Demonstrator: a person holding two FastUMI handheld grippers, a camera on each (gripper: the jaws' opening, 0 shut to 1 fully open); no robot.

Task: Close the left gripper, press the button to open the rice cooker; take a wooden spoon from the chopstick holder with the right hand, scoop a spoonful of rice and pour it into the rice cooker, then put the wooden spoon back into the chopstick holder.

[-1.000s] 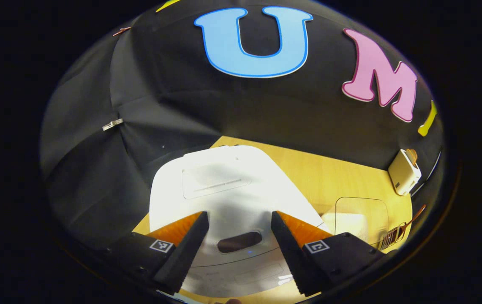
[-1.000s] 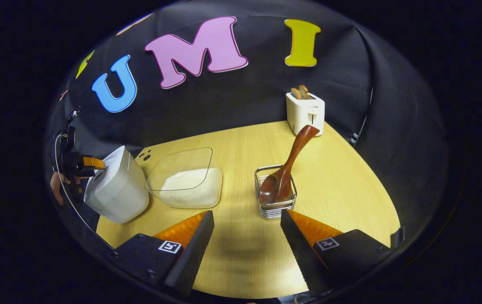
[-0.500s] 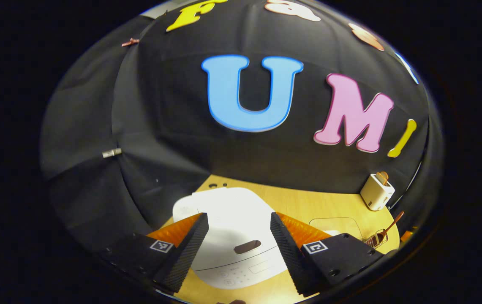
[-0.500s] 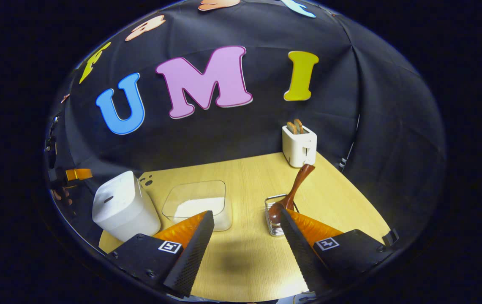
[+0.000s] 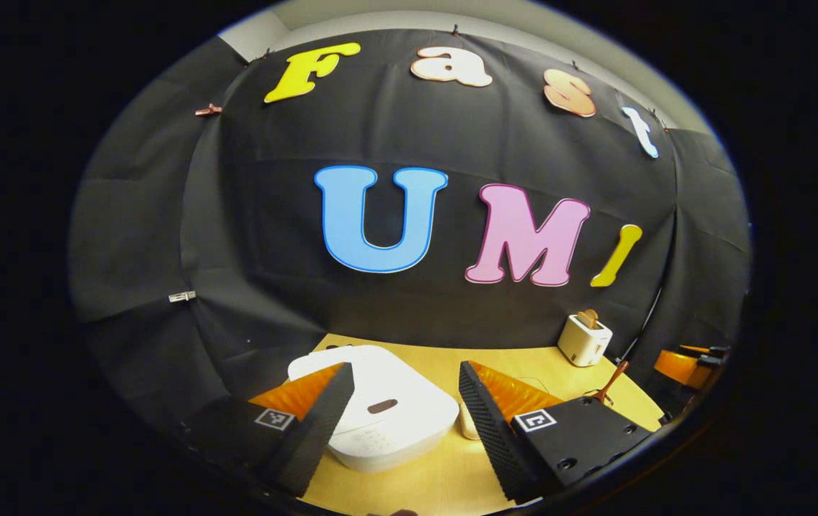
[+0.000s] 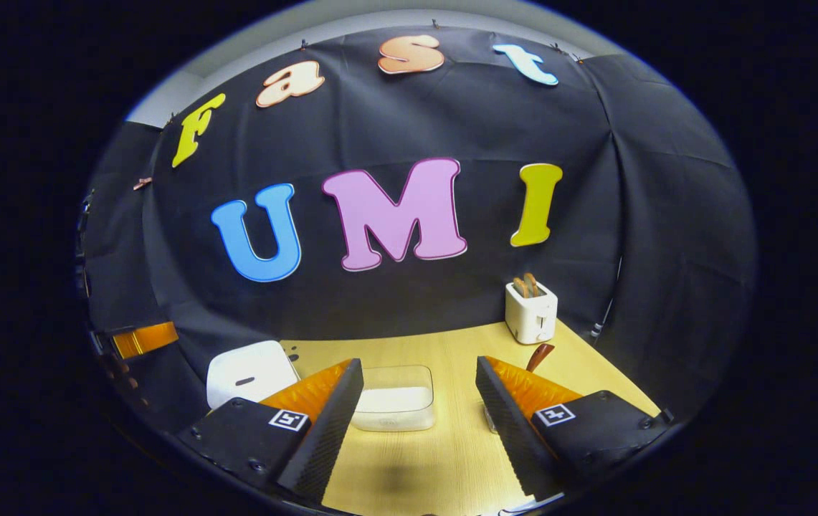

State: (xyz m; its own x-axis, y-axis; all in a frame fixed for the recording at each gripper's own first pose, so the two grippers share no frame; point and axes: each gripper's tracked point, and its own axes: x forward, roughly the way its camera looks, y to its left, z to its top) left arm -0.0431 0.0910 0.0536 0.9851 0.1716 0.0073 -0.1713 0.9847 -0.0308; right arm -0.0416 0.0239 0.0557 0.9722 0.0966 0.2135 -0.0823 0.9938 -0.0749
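Your left tongs (image 5: 406,401) stand apart with nothing between them, held back from the table (image 5: 452,473) and looking over the rice cooker (image 5: 380,419). Its lid is down, the dark slot of the button (image 5: 383,406) facing up on top. Your right tongs (image 6: 419,398) are apart and empty too, with the clear rice box (image 6: 394,407) between the fingers in the right gripper view — white rice lies in its bottom.

The wooden spoon (image 6: 540,356) stands in the chopstick holder, handle leaning up and away; the holder itself is hidden behind a finger of your right tongs, just in front of the toaster (image 6: 531,312).

With the lid down and the spoon in its holder, this fits either the cooker still waiting to be opened or everything put back.

On handling, as a guess: the spoon looks stiff, light and polished, so likely slippery — take it on the handle above the bowl, squarely, so it cannot swivel. The cooker looks heavy enough to stay put under a press; the button would want the tongs brought together.
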